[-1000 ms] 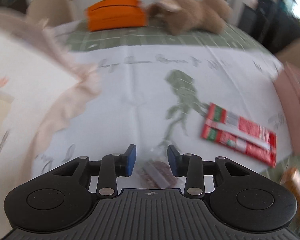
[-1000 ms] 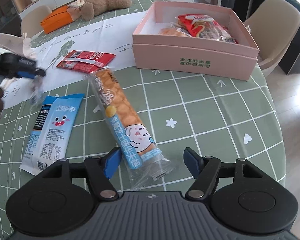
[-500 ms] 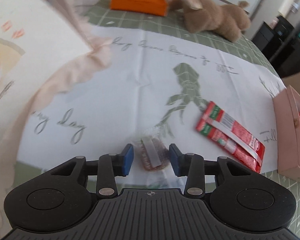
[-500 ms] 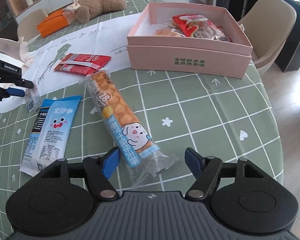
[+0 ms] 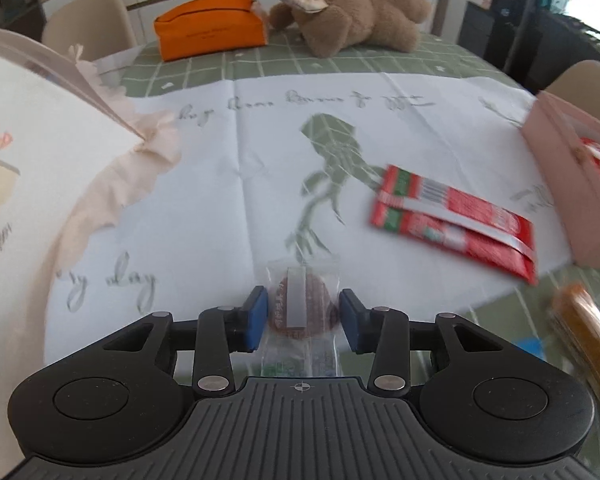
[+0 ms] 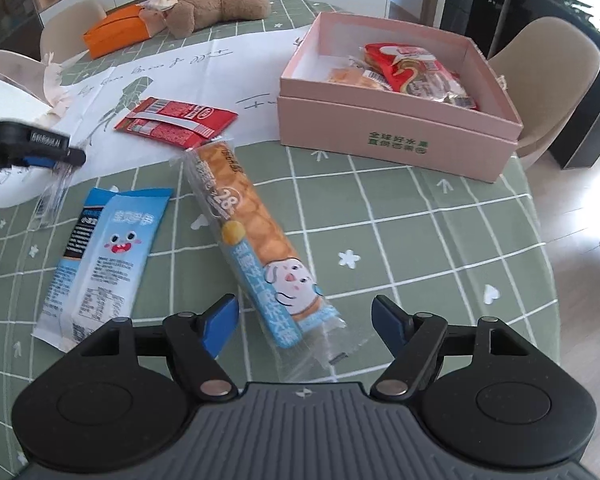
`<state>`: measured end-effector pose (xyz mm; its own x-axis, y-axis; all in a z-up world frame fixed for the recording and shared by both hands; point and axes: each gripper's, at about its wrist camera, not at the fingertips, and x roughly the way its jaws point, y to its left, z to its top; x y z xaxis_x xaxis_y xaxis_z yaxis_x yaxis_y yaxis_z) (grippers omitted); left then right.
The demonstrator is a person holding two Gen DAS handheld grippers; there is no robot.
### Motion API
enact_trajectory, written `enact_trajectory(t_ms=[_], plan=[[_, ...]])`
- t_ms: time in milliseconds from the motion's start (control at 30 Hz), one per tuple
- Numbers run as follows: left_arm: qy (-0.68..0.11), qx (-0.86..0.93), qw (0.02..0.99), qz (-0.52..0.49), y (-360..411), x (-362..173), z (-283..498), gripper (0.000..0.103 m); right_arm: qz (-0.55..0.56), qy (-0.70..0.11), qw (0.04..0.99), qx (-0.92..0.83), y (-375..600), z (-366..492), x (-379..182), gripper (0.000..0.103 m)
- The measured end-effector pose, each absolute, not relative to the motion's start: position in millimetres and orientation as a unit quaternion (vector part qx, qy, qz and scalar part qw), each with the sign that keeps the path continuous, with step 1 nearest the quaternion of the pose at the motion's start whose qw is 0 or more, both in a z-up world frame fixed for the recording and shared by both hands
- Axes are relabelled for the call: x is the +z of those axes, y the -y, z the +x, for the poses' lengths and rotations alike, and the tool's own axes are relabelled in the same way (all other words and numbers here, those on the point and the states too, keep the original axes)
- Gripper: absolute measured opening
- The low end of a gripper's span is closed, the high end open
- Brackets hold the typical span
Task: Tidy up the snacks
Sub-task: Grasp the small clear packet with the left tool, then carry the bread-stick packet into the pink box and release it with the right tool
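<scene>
My left gripper (image 5: 303, 314) is shut on a small clear-wrapped brown cookie packet (image 5: 300, 308) and holds it above the table; from the right wrist view the packet (image 6: 54, 192) hangs from that gripper (image 6: 66, 158). My right gripper (image 6: 305, 326) is open, its pads either side of the near end of a long orange biscuit pack (image 6: 252, 244). A blue snack bag (image 6: 104, 256) lies to its left. A red snack packet (image 6: 176, 122) (image 5: 456, 220) lies on the white cloth. The pink box (image 6: 396, 136) (image 5: 572, 184) holds several snacks.
A brown plush toy (image 5: 352, 12) and an orange tissue case (image 5: 212, 32) sit at the far side of the table. A pale tote bag (image 5: 40, 168) lies at the left. Beige chairs (image 6: 552, 76) stand around the green checked table (image 6: 420, 240).
My left gripper has carried the cookie packet, swinging its view across the white cloth toward the pink box. My right gripper has edged closer to the biscuit pack, still open.
</scene>
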<state>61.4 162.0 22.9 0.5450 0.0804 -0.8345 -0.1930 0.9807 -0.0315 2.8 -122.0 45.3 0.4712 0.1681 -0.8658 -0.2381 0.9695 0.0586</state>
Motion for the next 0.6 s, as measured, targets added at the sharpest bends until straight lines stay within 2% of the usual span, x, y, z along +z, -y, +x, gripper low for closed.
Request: enact_trajectory(t_ms=[467,533,567,600], plan=[[-0.481,-0.054,0.871,-0.08,-136,25,-20,0.043,-0.057,-0.482,0.865,0.132,67,43,29,0.075],[-0.483,-0.059,0.87,-0.075,-132,25,-26,0.043,-0.066,-0.48,0.864,0.137,59,45,30,0.071],[-0.484,-0.063,0.87,-0.076,-130,25,-28,0.043,-0.072,-0.48,0.863,0.142,56,43,32,0.061],[-0.484,-0.065,0.869,-0.077,-129,25,-29,0.043,-0.074,-0.482,0.859,0.153,54,41,34,0.046]])
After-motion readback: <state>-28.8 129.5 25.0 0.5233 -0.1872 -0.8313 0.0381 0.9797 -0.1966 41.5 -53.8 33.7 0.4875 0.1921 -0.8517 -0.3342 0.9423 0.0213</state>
